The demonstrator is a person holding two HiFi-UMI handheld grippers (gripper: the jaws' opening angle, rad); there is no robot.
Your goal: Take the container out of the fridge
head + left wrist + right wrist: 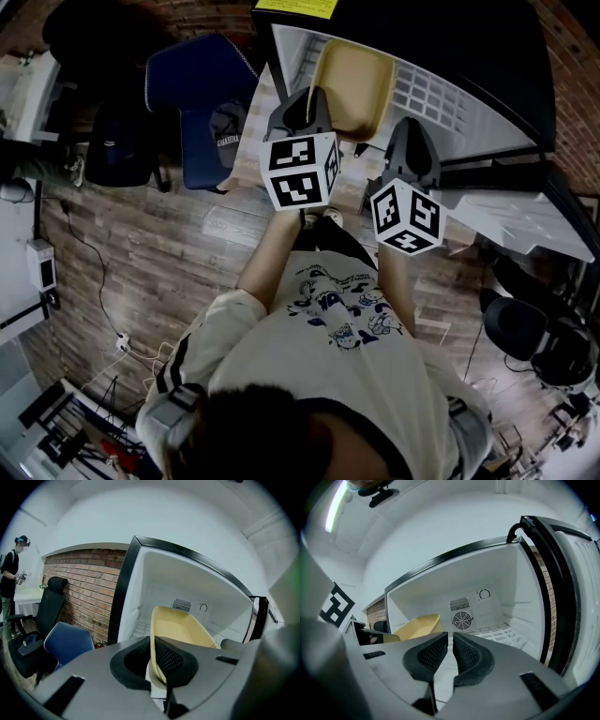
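Pale yellow container (354, 86); fridge (423, 597) white inside, black frame; blue chair (70, 641); red brick wall (84, 585).

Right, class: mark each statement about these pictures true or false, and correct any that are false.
1. The left tongs grip the rim of the yellow container. True.
2. The right tongs hold the container as well. False: they are shut on nothing.
3. The fridge is closed. False: it stands open, with its inside in view.
4. A blue chair stands beside the fridge. True.
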